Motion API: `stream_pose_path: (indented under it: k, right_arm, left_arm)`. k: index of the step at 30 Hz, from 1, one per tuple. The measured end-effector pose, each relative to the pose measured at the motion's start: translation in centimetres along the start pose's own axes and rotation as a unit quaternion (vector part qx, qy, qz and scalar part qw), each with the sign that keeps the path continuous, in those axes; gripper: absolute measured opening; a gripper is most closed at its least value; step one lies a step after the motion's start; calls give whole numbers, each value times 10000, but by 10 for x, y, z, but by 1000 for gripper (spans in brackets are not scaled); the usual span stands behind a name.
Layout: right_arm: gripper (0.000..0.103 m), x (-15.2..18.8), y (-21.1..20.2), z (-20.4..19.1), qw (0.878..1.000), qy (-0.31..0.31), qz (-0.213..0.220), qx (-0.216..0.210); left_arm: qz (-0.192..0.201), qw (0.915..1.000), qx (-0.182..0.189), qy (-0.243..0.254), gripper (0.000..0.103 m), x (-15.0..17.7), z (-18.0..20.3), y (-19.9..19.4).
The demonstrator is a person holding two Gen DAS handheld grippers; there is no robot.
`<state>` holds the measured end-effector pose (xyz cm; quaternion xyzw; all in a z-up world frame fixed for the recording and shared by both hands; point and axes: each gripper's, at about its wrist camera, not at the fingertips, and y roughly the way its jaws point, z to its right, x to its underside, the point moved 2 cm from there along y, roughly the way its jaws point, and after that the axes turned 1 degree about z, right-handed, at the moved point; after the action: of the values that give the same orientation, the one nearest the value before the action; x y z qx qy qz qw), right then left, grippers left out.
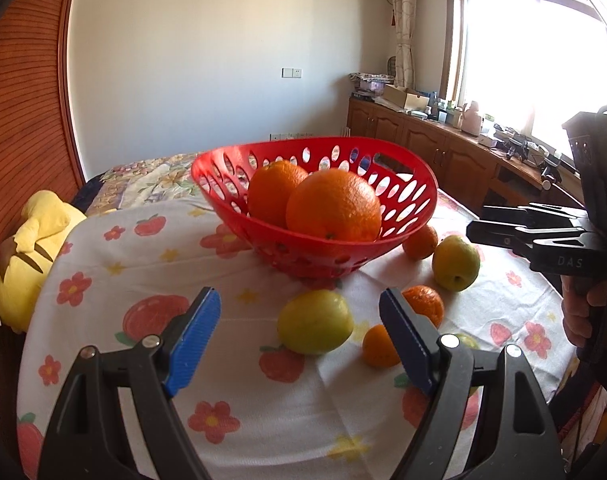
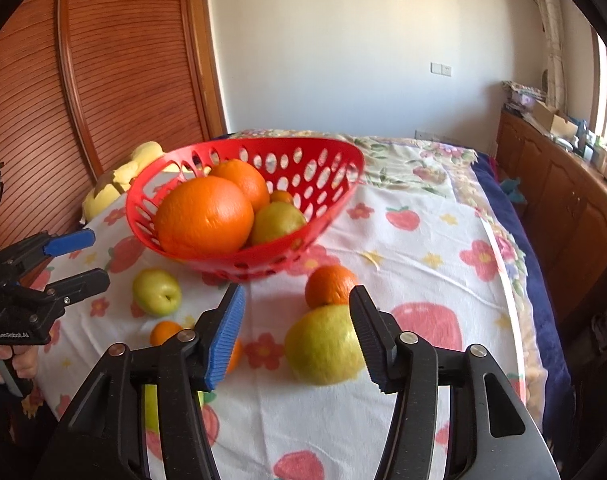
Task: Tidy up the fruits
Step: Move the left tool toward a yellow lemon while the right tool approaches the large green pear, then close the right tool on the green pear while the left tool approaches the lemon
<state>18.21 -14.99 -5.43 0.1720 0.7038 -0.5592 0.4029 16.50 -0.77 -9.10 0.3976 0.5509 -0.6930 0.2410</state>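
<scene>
Red basket (image 1: 417, 216) mid-cloth; loose fruit nr front; both grippers agape

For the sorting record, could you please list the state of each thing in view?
Red basket: upright, holding fruit.
Two large oranges: in the basket.
Green fruit: loose on the cloth.
Small orange: loose on the cloth.
Left gripper: open, empty.
Right gripper: open, empty.

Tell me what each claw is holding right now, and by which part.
Nothing is held. The left claw stands open around a green apple on the cloth without touching it; the right claw is open too, with another apple ahead.
</scene>
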Motion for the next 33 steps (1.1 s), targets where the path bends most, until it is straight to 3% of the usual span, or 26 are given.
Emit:
stream_pose_path:
  k: [12, 24, 31, 33]
  right_arm:
    - [66, 19, 22, 11, 9993, 153, -321, 137]
    - [81, 27, 52, 28, 9960, 307, -756, 355]
    - [81, 30, 63, 32, 9950, 385, -894, 239]
    - [74, 31, 65, 33, 9947, 411, -935, 149]
  left_arm:
    - [-140, 9999, -3, -49, 82, 14, 0, 19]
    - [-188, 9998, -68, 4, 82, 16, -1, 24]
    - [-227, 9997, -80, 19, 82, 16, 0, 26]
    - [-233, 9997, -91, 33, 82, 16, 0, 27]
